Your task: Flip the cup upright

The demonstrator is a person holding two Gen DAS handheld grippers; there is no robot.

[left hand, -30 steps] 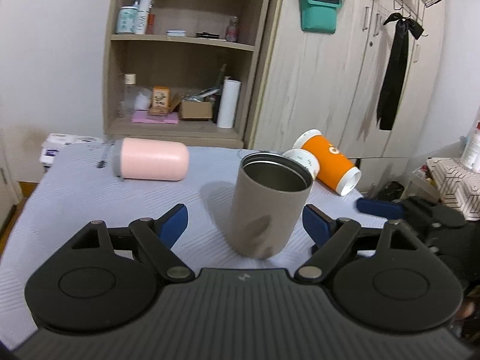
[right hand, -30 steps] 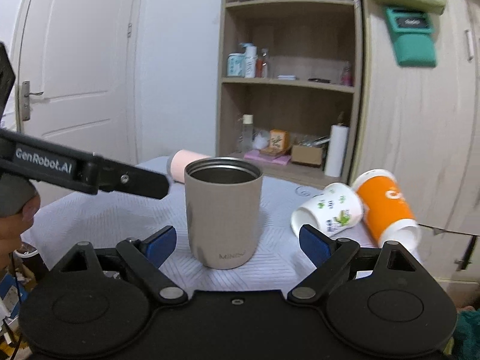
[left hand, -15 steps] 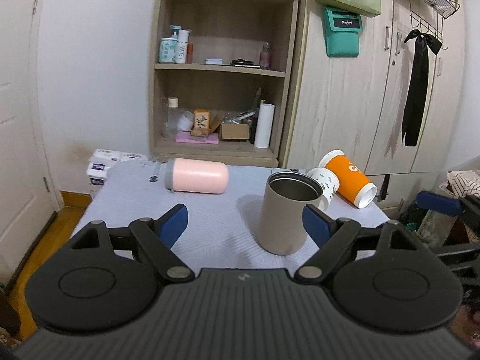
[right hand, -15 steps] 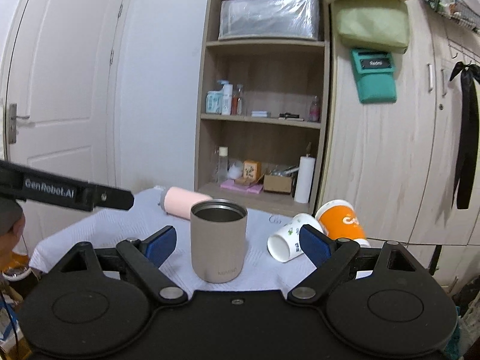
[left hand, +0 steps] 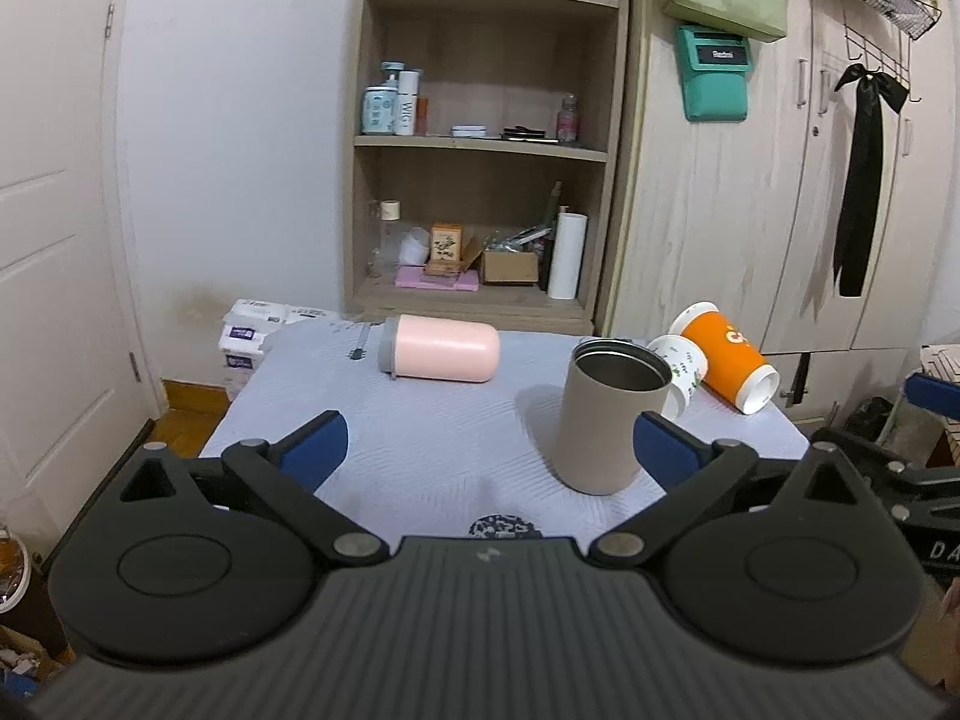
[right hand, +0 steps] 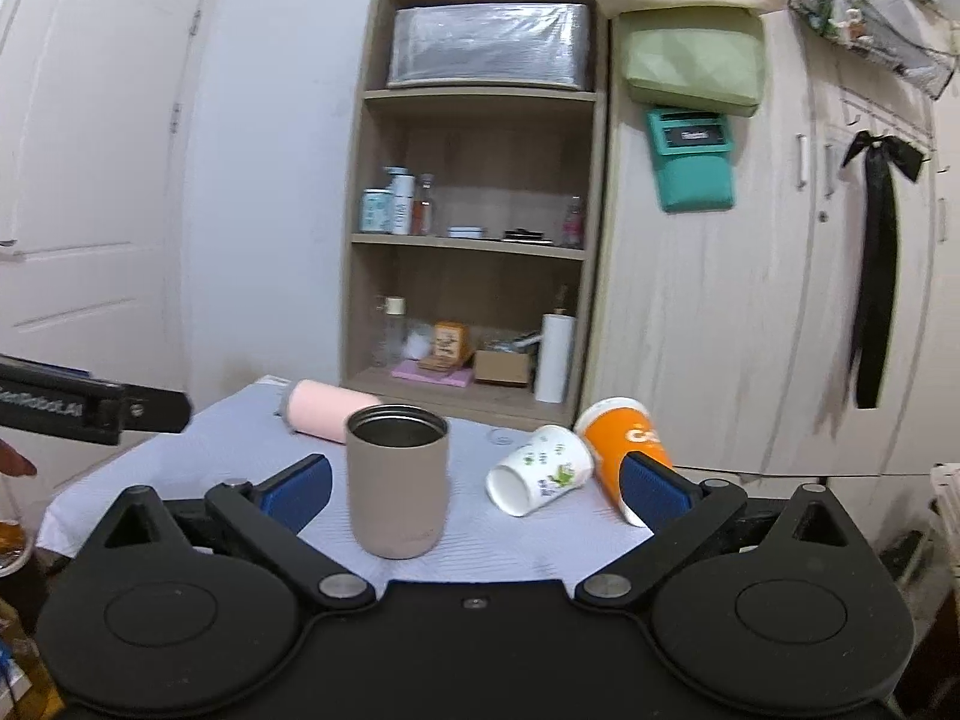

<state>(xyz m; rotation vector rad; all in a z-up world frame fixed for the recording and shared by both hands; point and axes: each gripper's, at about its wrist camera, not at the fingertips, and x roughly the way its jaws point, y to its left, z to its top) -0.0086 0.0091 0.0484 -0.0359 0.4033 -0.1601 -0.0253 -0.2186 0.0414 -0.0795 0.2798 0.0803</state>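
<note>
Fingers [left hand: 666, 450] of both grippers spread wide (gripping nothing); upright tan cup [left hand: 612, 417] stands beyond them, untouched.

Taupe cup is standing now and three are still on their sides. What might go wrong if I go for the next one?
The white printed cup lies right against the orange cup; gripping one may roll the other toward the table edge. The upright taupe cup stands just in front of them, so a reaching tool might tip it. The pink tumbler could roll when nudged.
</note>
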